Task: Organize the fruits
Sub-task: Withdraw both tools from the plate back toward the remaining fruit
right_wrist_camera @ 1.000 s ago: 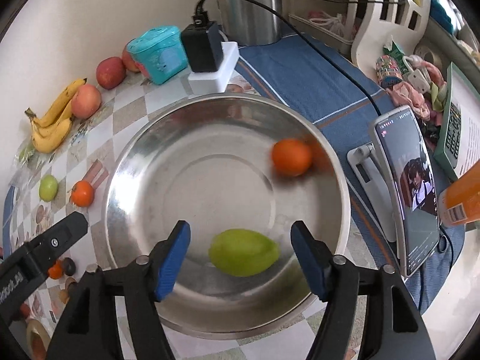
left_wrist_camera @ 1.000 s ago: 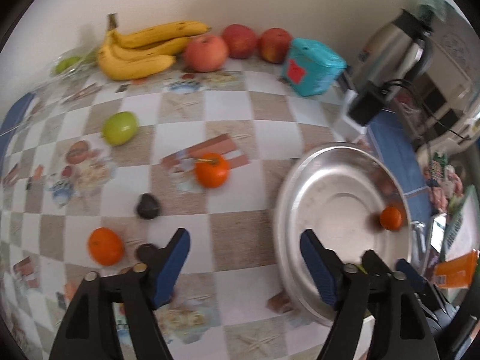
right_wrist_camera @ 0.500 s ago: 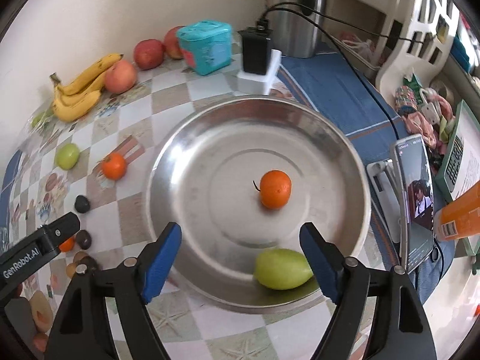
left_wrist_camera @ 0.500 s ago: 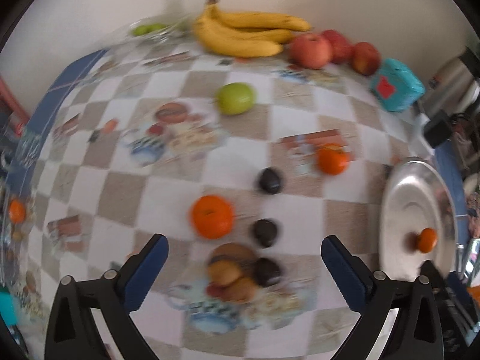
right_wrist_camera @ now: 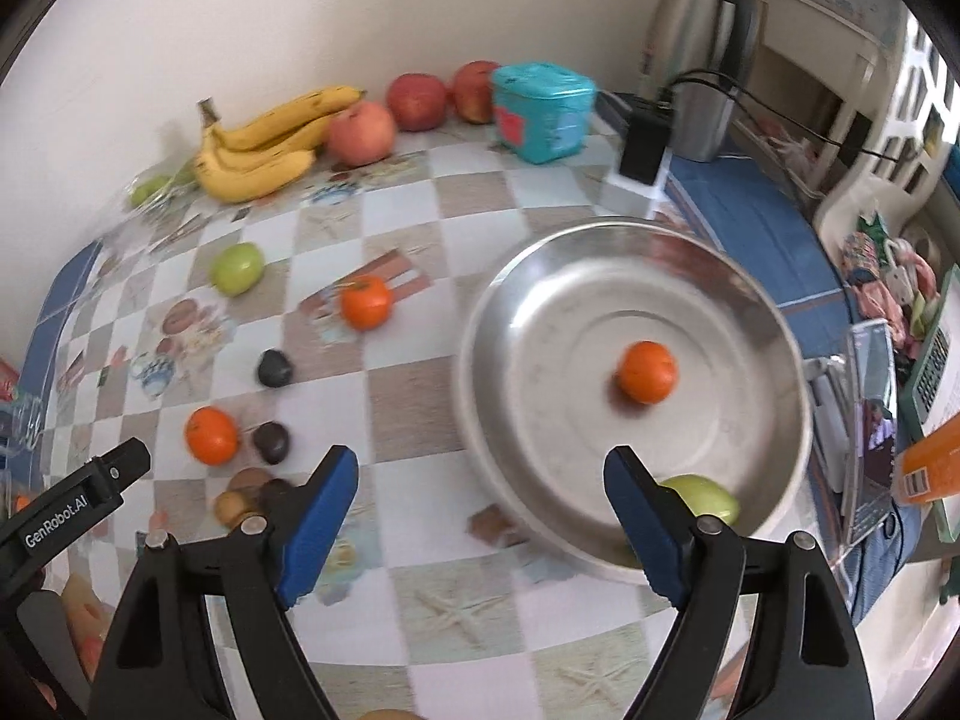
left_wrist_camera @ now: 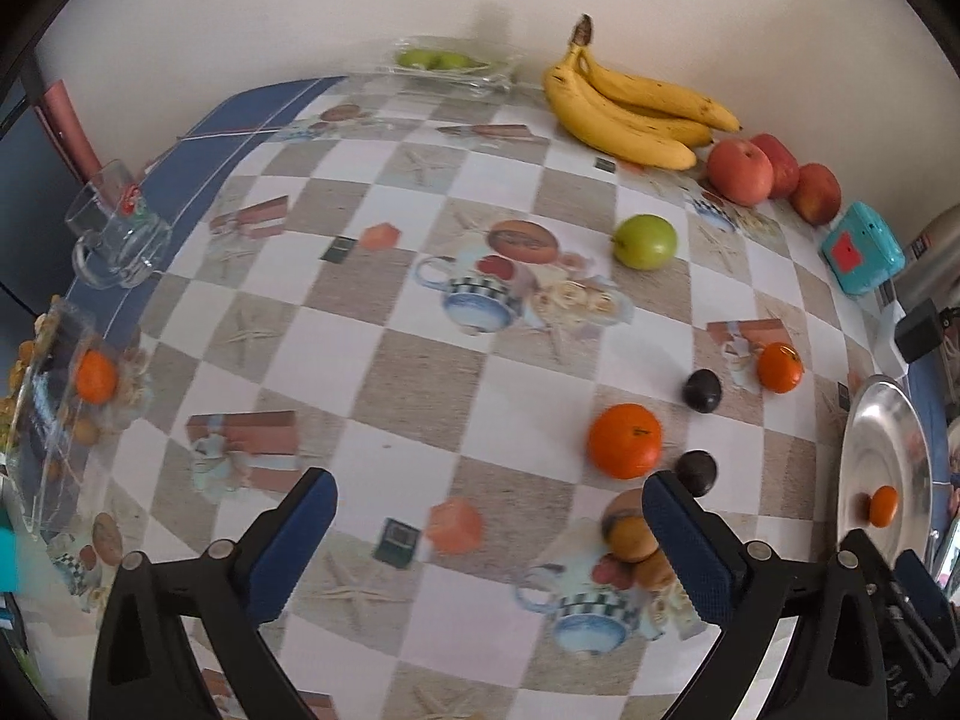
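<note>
Fingers [left_wrist_camera: 690,540] of the left gripper [left_wrist_camera: 489,540] spread wide, empty, above the bench [left_wrist_camera: 420,372]; right gripper [right_wrist_camera: 480,516], opening, holds nothing; "GenRobot.AI" reads beside it.

Both wrist views look steeply down, sharing the checkered table [left_wrist_camera: 432,372].

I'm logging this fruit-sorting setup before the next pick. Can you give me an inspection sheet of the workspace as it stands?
Surface: checkered tablecloth printed with teapots and starfish.
Job's things: metal bowl holds an orange and a green fruit. Loose on the cloth: two oranges, green apple, dark plums, bananas, red apples.
Clutter: teal box, glass mug, phone.
Grippers: left gripper open and empty; right gripper opening, nothing between its jaws.
Cables: black cable from a plugged adapter.
Surroundings: wall behind, steel thermos.
</note>
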Tool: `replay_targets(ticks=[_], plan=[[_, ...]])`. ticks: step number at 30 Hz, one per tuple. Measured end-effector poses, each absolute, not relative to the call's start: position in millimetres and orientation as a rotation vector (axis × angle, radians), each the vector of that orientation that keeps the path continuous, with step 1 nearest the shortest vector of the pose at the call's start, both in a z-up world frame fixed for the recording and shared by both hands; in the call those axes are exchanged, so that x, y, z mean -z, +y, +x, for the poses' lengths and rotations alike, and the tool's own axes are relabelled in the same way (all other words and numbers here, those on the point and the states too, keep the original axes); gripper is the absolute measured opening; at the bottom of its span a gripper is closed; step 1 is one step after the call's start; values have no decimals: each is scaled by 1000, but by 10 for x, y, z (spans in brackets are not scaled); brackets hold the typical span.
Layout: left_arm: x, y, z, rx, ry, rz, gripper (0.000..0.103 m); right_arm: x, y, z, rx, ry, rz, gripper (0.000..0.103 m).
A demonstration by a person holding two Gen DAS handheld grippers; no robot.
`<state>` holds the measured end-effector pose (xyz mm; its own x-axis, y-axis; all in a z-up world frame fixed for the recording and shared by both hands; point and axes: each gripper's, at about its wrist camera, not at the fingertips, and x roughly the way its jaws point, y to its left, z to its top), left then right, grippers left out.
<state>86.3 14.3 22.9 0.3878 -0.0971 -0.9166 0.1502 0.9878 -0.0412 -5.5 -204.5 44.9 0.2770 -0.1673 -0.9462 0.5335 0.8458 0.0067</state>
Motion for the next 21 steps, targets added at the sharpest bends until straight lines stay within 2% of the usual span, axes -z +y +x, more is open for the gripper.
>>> replay_targets(ticks=[12,21], plan=[[-268,596,930,90,1149,31,103,-334,-1467,252,373,1254,320,85],[-207,589,965,107,1170,29,103,-278,-1321,320,353,1266,304,85]])
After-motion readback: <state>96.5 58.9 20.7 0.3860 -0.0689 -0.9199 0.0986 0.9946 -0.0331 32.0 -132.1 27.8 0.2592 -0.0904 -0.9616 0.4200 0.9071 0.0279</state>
